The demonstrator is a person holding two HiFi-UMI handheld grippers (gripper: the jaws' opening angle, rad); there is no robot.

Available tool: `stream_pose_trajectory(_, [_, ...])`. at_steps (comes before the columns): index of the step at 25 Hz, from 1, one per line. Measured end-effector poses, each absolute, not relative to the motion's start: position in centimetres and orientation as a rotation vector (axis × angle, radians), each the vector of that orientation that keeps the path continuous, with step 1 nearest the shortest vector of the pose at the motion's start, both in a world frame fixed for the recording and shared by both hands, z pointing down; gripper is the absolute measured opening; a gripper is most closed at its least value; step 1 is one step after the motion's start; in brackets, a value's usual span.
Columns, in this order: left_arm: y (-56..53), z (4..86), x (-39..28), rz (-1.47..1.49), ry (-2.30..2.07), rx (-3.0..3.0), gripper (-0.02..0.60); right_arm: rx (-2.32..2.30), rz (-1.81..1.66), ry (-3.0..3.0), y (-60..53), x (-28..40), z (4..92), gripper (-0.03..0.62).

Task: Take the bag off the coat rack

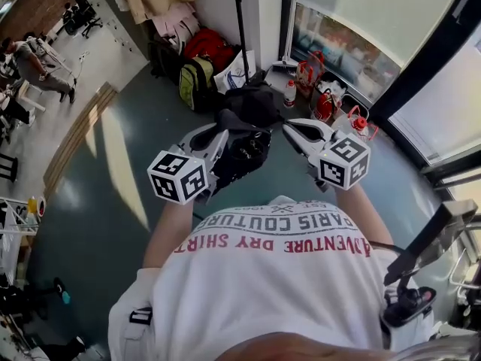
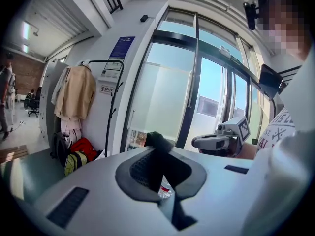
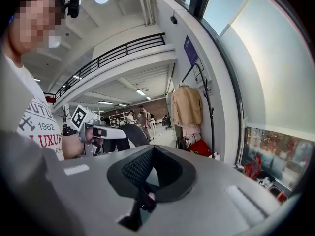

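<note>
Glass-fronted lobby: black bag [image 1: 244,138] is held by its strap [image 2: 158,161] in the clamped left claw [image 1: 220,138], coat rack [image 1: 240,28] ahead; right claw [image 1: 295,130], closed and empty, is seen just beside.

Tan coat [image 2: 76,95]: hung up.
Red backpack [image 1: 209,47]: set on the floor.
Green backpack [image 1: 194,81]: set just beside it.

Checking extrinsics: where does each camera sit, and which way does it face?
Head view: on the head, facing steeply down; shows shirt, left gripper, right gripper, black bag.
Left gripper view: on the left gripper, facing glass doors; its jaws grip the bag strap.
Right gripper view: on the right gripper, facing the hall; shirt visible.
Shared: both gripper views see the beige coat and the other gripper.
</note>
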State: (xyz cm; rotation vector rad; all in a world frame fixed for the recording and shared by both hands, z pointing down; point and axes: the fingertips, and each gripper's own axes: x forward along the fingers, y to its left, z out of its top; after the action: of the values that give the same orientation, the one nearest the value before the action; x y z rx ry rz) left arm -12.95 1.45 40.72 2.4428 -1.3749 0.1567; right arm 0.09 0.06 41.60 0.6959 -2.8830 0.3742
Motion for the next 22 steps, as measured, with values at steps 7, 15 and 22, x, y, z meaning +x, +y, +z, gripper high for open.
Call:
stream_pose_trajectory(7, [2.8,40.4,-14.7,0.176,-1.41,2.399,0.009,0.695,0.364,-2.883,1.3,-0.5,40.6,0.002])
stream_pose_trajectory(15, [4.3,42.0,-16.2,0.173,-1.389,2.367,0.009,0.639,0.359,-2.88,1.9,-2.6,41.5,0.002])
stream_pose_trajectory(22, [6.7,42.0,-15.6,0.152,-1.38,2.394,0.009,0.632,0.35,-2.884,3.8,-2.7,42.1,0.002])
